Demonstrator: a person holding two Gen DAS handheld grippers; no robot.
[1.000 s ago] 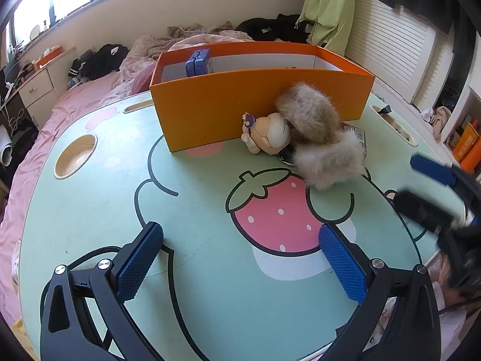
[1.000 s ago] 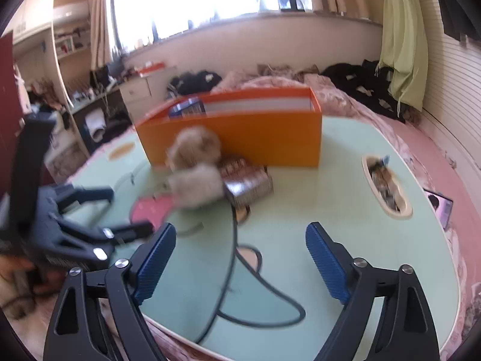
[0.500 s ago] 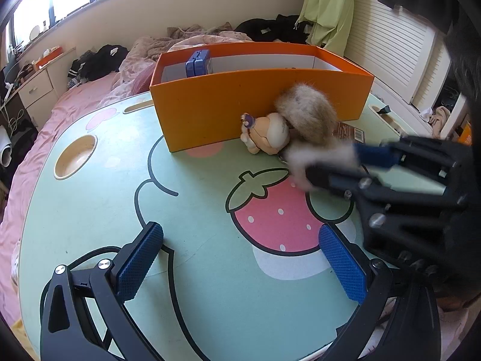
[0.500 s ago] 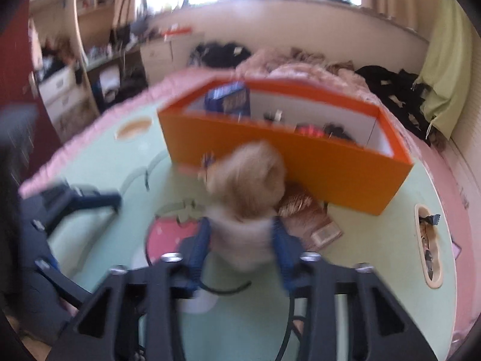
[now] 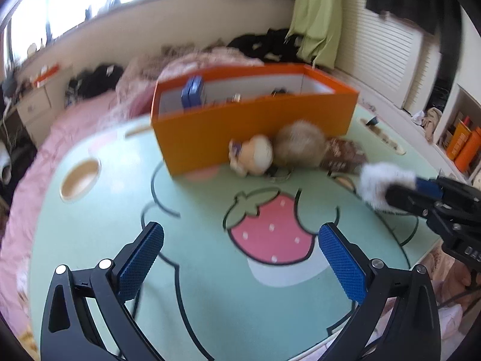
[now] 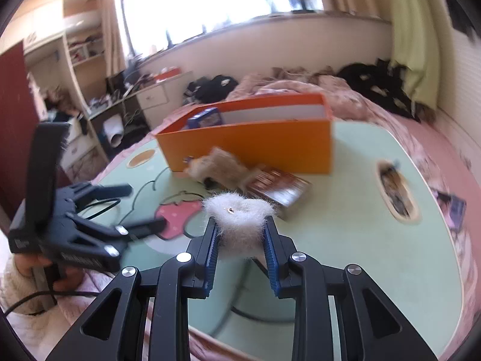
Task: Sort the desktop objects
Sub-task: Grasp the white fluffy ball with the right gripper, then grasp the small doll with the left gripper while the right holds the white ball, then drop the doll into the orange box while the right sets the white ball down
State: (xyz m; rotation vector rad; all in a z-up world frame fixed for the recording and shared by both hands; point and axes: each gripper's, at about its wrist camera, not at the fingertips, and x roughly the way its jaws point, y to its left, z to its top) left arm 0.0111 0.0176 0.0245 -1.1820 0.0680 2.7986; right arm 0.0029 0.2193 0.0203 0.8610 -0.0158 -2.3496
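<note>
Clamping white fluffy ball (image 6: pixel 240 219) | right hand-held gripper (image 6: pixel 240 236) (left (image 5: pixel 240 258) wide) | above table edge (image 6: pixel 463 273)

Both wrist cams sit low over the surface (image 5: pixel 90 240), angled down toward the window wall; both show the orange box (image 5: pixel 255 129) and strawberry print (image 6: pixel 176 218).

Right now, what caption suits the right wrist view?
Right gripper clamps a white fluffy puff above the table.
</note>
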